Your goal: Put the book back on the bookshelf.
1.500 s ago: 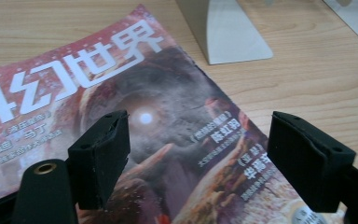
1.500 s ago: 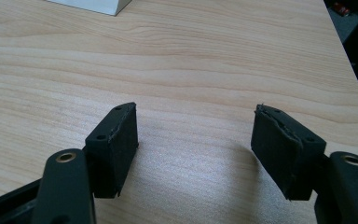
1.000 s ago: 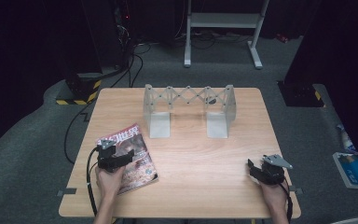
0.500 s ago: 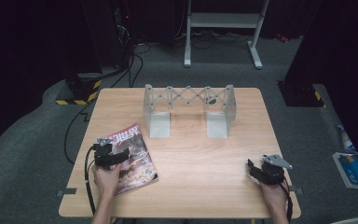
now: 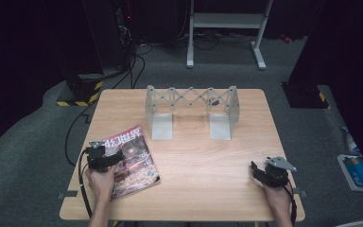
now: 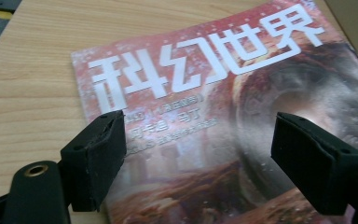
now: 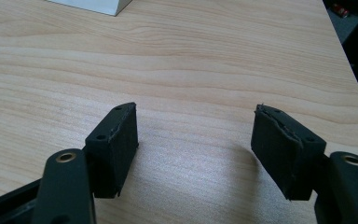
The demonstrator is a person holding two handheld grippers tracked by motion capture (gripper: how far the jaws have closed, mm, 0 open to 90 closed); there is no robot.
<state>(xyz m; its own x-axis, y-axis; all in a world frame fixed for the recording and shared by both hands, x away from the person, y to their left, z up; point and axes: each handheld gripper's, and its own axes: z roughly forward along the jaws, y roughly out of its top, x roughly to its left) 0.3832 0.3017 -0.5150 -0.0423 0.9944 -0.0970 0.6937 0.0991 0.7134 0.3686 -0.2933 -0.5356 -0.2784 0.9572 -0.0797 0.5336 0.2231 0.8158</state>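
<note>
Your left claw (image 5: pixel 105 158) hangs over the science-fiction magazine (image 5: pixel 131 160), jaws spread wide with nothing between them. In the left gripper view the left claw (image 6: pixel 198 154) straddles the lower half of the magazine (image 6: pixel 223 107) cover, with the white title characters ahead of the jaws and bare counter (image 6: pixel 32 74) off to the left jaw's side. The magazine lies flat and face up, turned at a slant to the counter edge, so the spine side sits nearest your left jaw; that is likely why you come in from this end. Whether the jaw tips touch the cover or float just above it is hard to tell from here.

Your right claw (image 5: pixel 264 172) waits well apart from the magazine, near the counter's (image 5: pixel 203 189) right front corner, also fully open and empty. In the right gripper view the right claw (image 7: pixel 196 140) has plain wood (image 7: pixel 177 60) between and beyond its jaws, so it stays out of the way while the left works.

The folding metal rack (image 5: pixel 191 111) stands upright ahead of both claws, apparently the place the magazine is meant for.
</note>
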